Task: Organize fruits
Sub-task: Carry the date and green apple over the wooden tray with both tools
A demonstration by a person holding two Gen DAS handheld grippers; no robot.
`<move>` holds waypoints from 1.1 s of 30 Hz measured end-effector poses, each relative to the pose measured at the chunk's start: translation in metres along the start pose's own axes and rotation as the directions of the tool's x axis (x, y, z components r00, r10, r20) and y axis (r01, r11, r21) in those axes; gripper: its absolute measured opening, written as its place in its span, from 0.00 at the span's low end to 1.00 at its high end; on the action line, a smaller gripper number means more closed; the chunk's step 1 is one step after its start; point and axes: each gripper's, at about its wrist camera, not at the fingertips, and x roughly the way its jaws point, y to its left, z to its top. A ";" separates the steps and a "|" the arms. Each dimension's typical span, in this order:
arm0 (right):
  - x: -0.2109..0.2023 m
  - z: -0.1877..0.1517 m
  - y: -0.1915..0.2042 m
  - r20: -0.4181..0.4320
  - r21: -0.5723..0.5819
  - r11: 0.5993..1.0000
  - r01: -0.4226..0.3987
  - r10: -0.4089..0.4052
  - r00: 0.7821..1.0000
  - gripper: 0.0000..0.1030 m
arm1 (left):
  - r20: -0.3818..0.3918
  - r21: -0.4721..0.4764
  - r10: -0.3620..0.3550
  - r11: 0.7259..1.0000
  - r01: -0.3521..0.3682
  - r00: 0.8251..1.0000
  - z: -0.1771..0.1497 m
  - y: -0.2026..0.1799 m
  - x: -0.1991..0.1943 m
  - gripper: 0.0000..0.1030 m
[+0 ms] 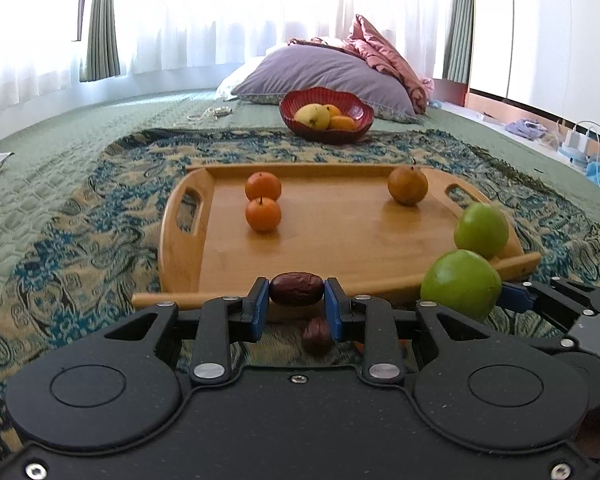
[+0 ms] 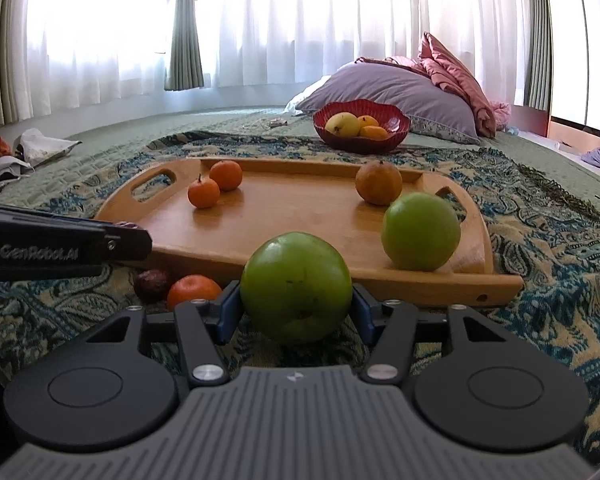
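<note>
My left gripper (image 1: pixel 296 300) is shut on a dark red date (image 1: pixel 296 289), held just before the near edge of the wooden tray (image 1: pixel 332 236). A second date (image 1: pixel 317 335) lies on the cloth below it. My right gripper (image 2: pixel 296 312) is shut on a green apple (image 2: pixel 296 286), near the tray's front edge; this apple shows in the left wrist view (image 1: pixel 462 283). On the tray (image 2: pixel 300 216) sit two tangerines (image 2: pixel 204 193) (image 2: pixel 226 175), a brown pear (image 2: pixel 379 182) and another green apple (image 2: pixel 420 231). A tangerine (image 2: pixel 194 289) and the second date (image 2: pixel 151 284) lie on the cloth.
A red bowl (image 2: pixel 362 126) with yellow and orange fruit stands behind the tray, in front of a purple pillow (image 2: pixel 392 88). A patterned cloth (image 2: pixel 540 216) covers the green bedspread. Crumpled paper and clothes (image 2: pixel 32 148) lie at the far left.
</note>
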 end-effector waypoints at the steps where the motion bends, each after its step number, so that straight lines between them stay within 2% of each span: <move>1: -0.001 0.002 0.001 0.006 0.001 1.000 -0.001 0.001 1.000 0.58 | 0.002 0.000 0.002 1.000 -0.002 1.000 0.002 0.001 0.002 0.27; 15: 0.017 0.034 0.001 0.061 0.018 1.000 0.021 -0.022 0.998 0.58 | -0.003 -0.037 0.024 0.999 -0.024 1.000 0.027 0.016 0.033 0.27; 33: 0.077 0.055 -0.002 -0.011 0.017 0.998 0.056 -0.056 0.998 0.58 | -0.041 -0.030 0.070 0.997 -0.072 0.997 0.038 0.028 0.082 0.27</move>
